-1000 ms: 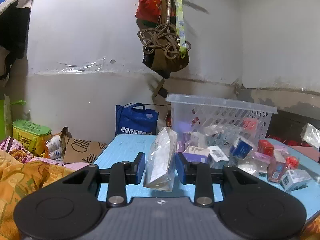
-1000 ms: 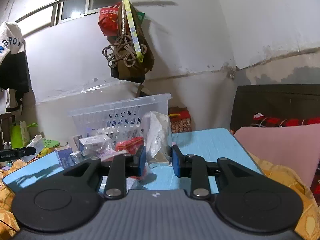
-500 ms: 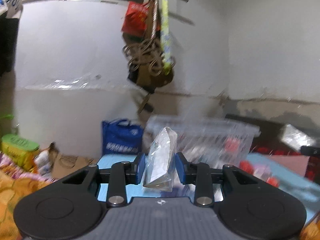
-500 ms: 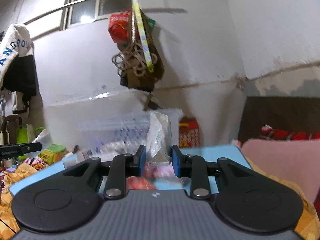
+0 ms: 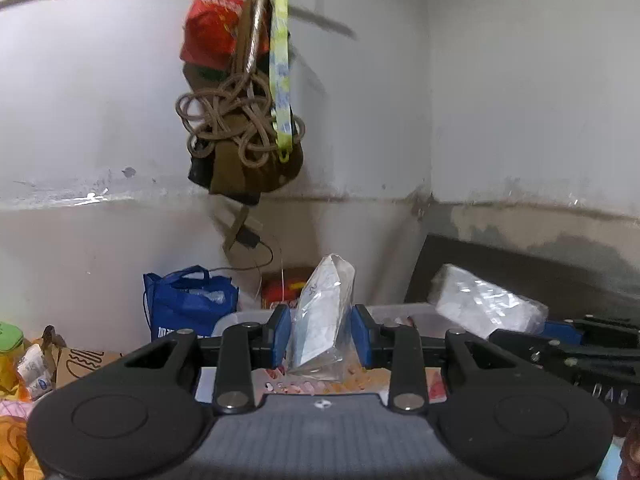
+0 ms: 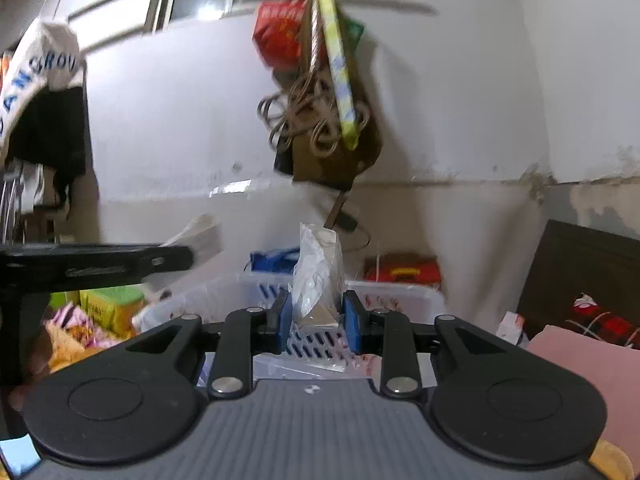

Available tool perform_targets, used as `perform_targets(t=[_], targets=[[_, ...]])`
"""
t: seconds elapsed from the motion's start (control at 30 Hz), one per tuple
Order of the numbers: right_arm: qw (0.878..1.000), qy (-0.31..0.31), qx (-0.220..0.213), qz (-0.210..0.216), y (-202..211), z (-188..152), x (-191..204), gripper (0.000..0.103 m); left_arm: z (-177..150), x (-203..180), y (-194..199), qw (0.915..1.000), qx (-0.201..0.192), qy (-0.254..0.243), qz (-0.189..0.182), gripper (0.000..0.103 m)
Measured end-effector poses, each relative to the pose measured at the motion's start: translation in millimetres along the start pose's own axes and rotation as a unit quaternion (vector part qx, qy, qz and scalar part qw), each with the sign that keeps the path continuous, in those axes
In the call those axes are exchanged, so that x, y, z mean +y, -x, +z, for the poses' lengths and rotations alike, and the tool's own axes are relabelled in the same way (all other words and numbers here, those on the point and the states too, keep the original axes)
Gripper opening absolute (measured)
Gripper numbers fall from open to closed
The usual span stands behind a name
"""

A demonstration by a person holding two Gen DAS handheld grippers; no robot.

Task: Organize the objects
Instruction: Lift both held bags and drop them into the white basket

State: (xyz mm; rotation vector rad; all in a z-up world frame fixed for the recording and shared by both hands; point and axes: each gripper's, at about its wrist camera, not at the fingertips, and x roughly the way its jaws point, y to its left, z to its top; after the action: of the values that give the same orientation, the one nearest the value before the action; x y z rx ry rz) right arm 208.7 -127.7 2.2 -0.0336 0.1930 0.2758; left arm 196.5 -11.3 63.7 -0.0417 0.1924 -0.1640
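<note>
Jaws of left gripper and right gripper clamp clear packets above white basket beside whitewashed wall.

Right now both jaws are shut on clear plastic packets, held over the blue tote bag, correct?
Not the tote. Both wrist views show the left gripper and right gripper holding their packets over the white plastic basket; the blue tote bag sits behind it.

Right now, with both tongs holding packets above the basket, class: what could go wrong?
1. The left tongs pinch only the slick wrapper of a packet; it might slip out.
2. The right tongs and their packet hang close by, so the two could collide.
3. A drop could miss the basket.
</note>
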Motion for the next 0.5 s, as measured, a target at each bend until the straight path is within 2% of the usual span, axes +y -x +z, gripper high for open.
perform_targets(t=[0.07,0.1,0.13,0.17,0.23,0.27,0.33,0.43,0.5], targets=[[1.000,0.012,-0.002,-0.006,-10,-5,3,0.031,-6,-2,-15,0.9999,0.014,0.002,0.001,0.040],[1.000,0.021,-0.001,0.000,-14,-7,5,0.032,-9,-1,-24,0.9997,0.023,0.003,-0.003,0.046],[1.000,0.022,0.008,0.007,-20,-10,5,0.042,-12,-1,-32,0.9994,0.035,0.003,-0.003,0.069],[1.000,0.019,0.011,0.006,-24,-12,5,0.050,-16,0,-40,0.9989,0.047,0.002,0.005,0.077],[1.000,0.016,0.001,-0.005,-23,-16,5,0.079,-21,4,-39,0.9988,0.046,0.007,0.017,0.077],[1.000,0.016,-0.001,-0.007,-18,-18,6,0.083,-24,5,-29,0.9993,0.035,0.007,0.012,0.077],[1.000,0.008,-0.022,-0.007,8,-24,5,0.103,-33,9,3,0.9999,0.007,0.005,0.009,0.078],[0.999,0.001,-0.051,-0.015,57,-50,7,0.103,-62,14,55,0.9998,-0.021,0.000,0.005,0.088],[0.999,-0.010,-0.046,-0.027,84,-74,11,0.103,-90,18,78,0.9998,-0.015,0.005,0.011,0.088]])
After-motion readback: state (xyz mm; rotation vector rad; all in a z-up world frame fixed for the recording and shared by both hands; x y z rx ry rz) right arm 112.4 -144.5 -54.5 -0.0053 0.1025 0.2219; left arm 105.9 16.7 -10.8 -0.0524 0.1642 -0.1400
